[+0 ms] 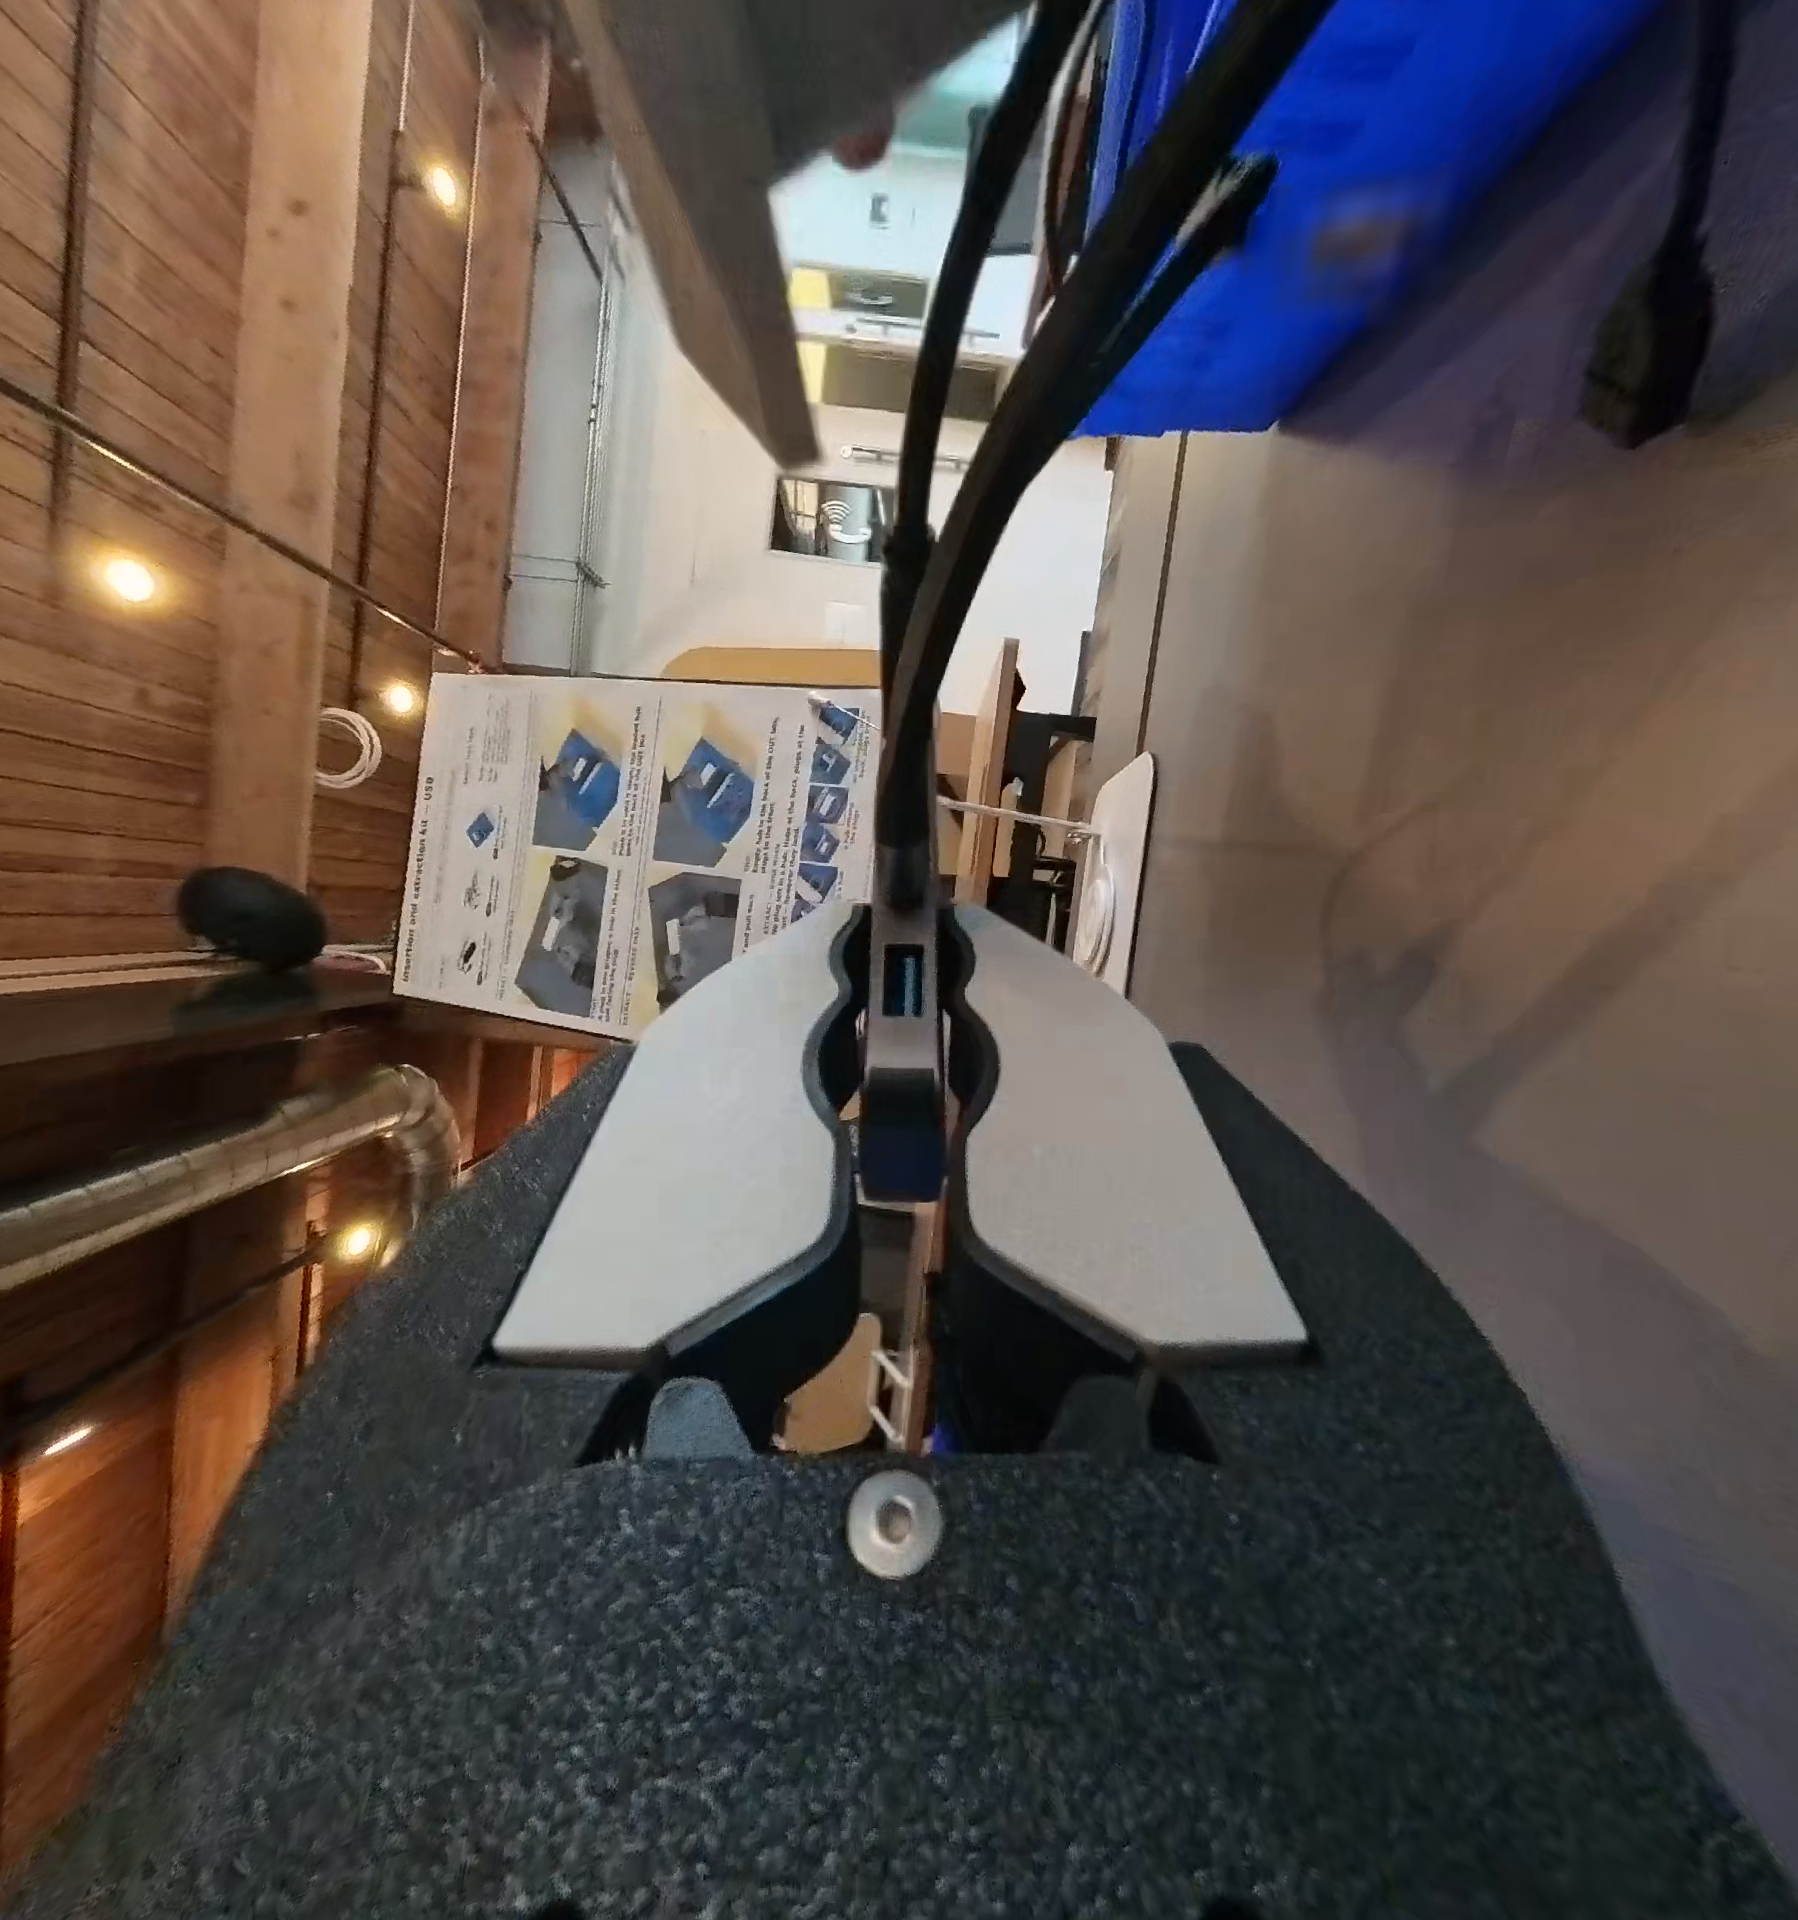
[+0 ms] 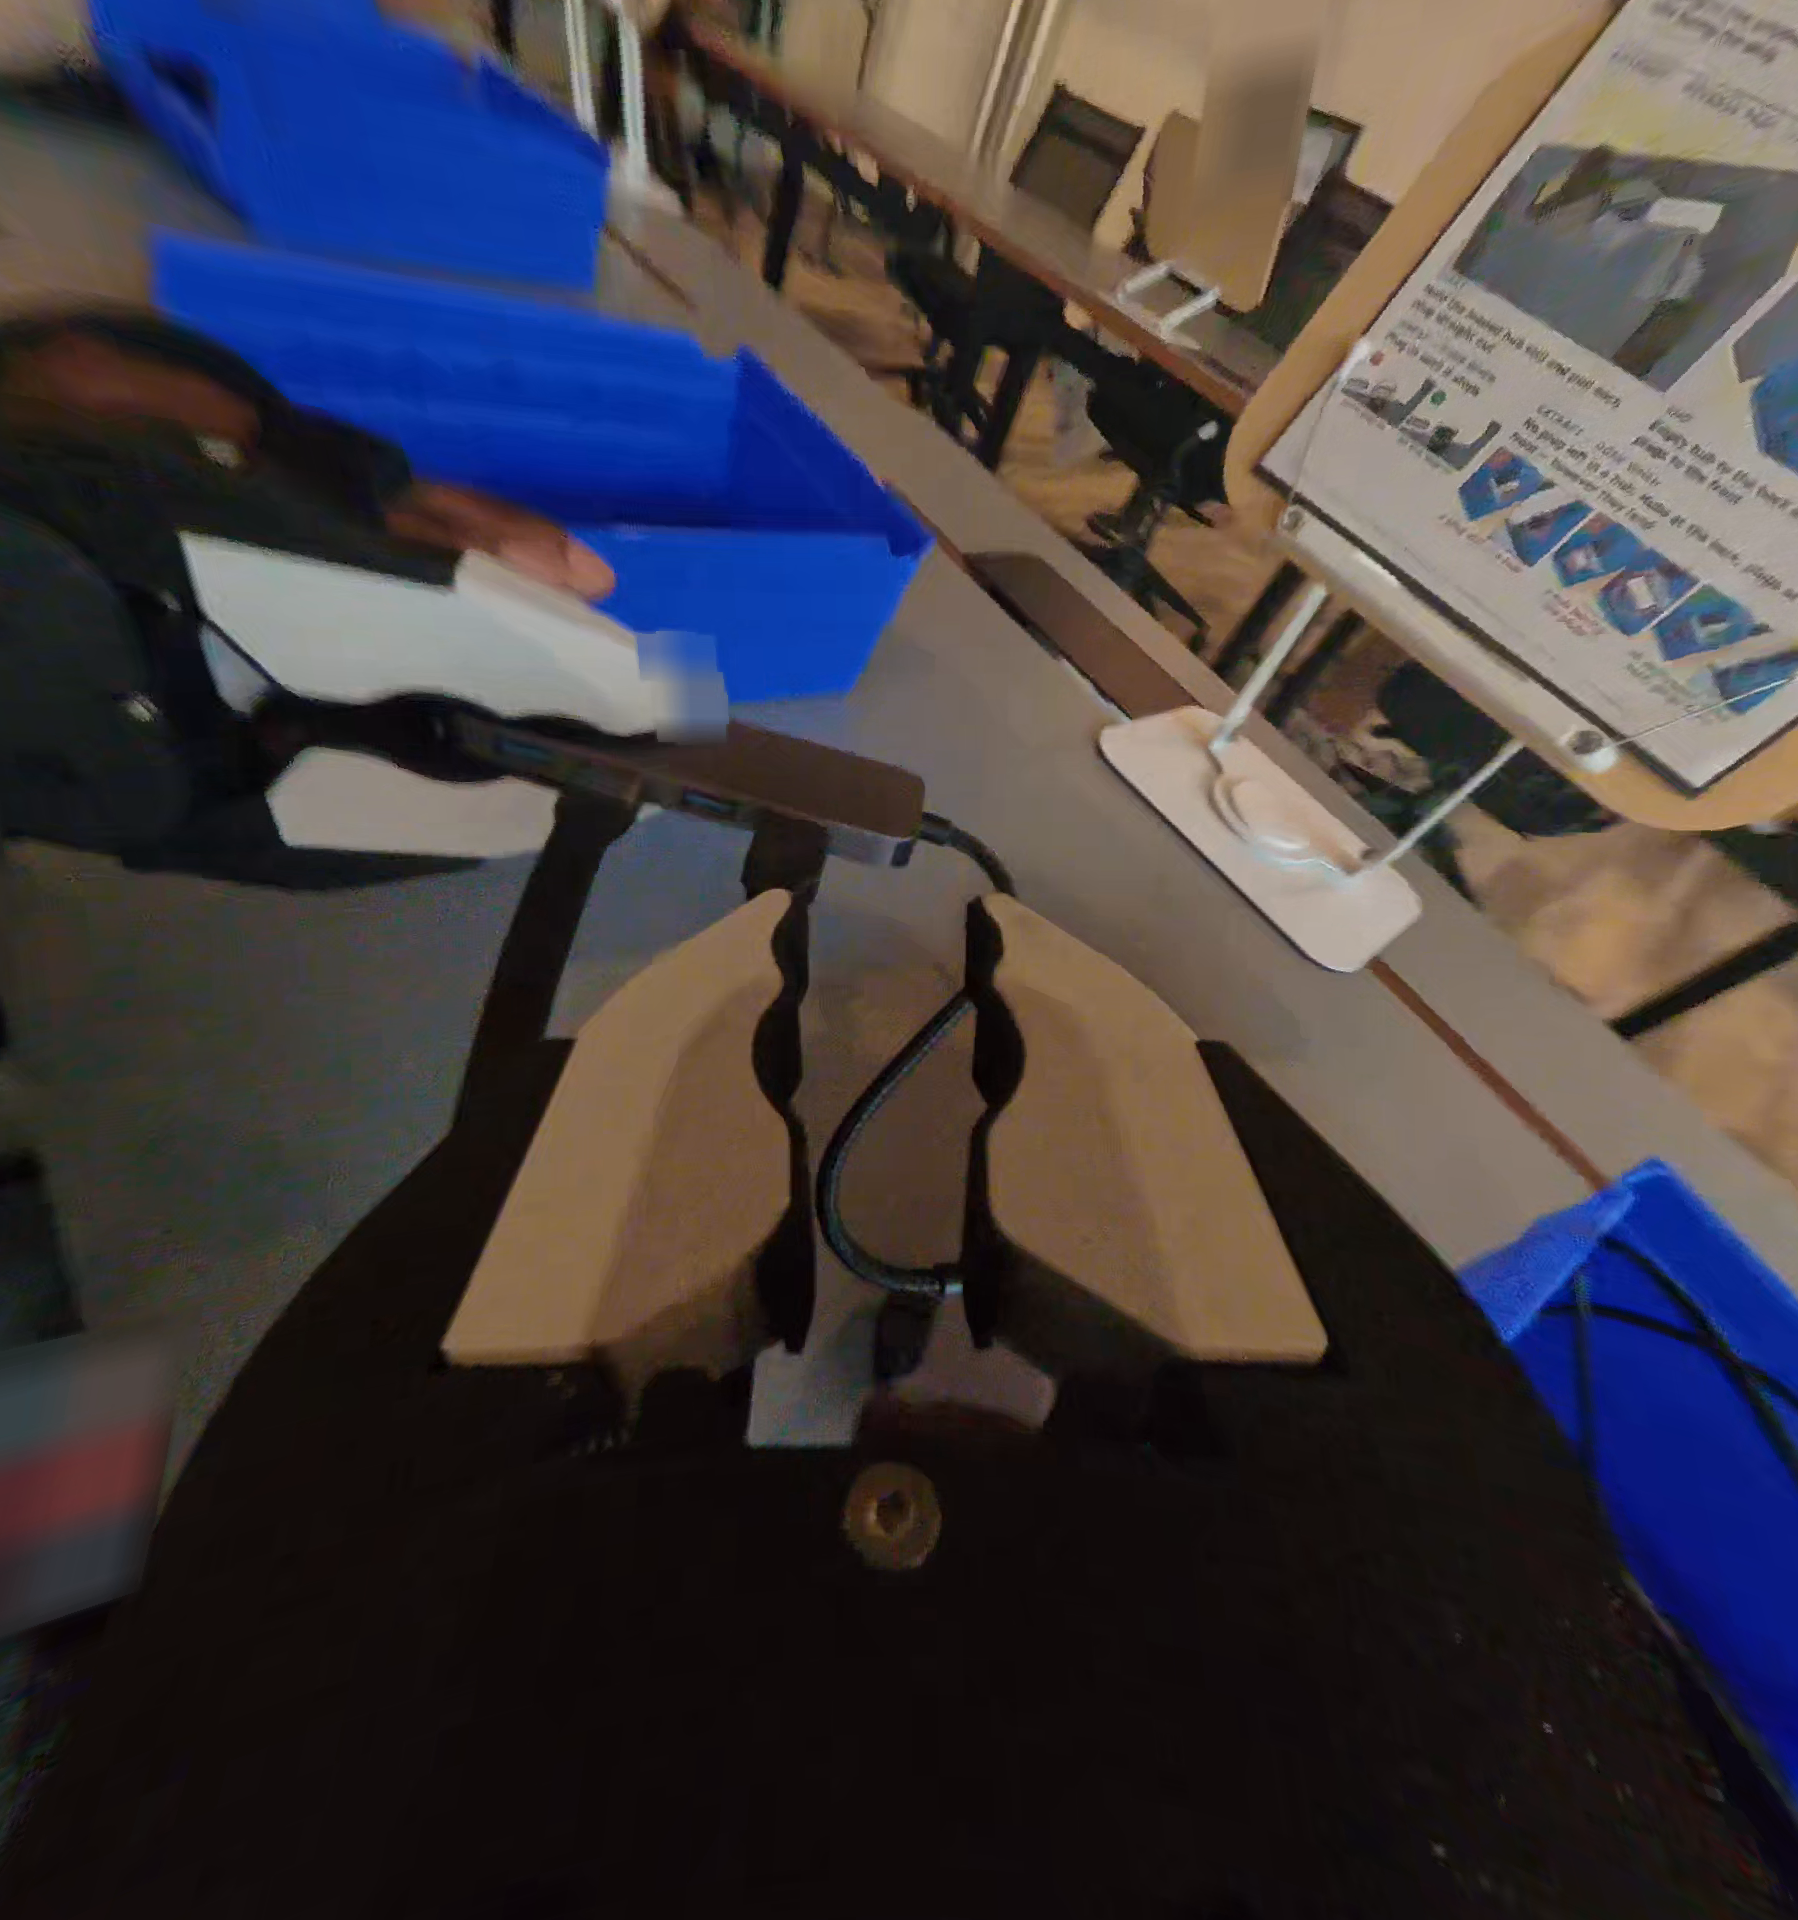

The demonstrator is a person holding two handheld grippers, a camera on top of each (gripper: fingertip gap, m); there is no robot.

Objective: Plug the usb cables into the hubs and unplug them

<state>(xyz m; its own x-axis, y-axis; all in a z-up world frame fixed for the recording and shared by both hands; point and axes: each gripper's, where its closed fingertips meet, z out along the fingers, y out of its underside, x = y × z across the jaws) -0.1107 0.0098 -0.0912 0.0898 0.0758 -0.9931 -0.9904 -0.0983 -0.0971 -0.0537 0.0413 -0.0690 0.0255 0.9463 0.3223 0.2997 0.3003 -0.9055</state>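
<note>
In the left wrist view my left gripper (image 1: 900, 940) is shut on a slim grey USB hub (image 1: 903, 1049) held edge-on, with a blue port facing the camera. Black cables (image 1: 921, 582) run from it toward the blue bin (image 1: 1290, 260). In the right wrist view the hub (image 2: 770, 774) hangs above the grey table (image 2: 1030, 748), clamped by the left gripper (image 2: 656, 691). Two black plugs (image 2: 786, 862) sit in its underside. My right gripper (image 2: 879, 920) is open just below the hub. The hub's own black cable (image 2: 853, 1122) loops down between my fingers.
Blue bins stand at the back left (image 2: 521, 416) and the near right (image 2: 1705, 1403), the latter holding black cables. An instruction sheet (image 2: 1601, 416) on a white stand (image 2: 1259, 831) is at the table's far edge. A loose black plug (image 1: 1643, 353) lies beside the bin.
</note>
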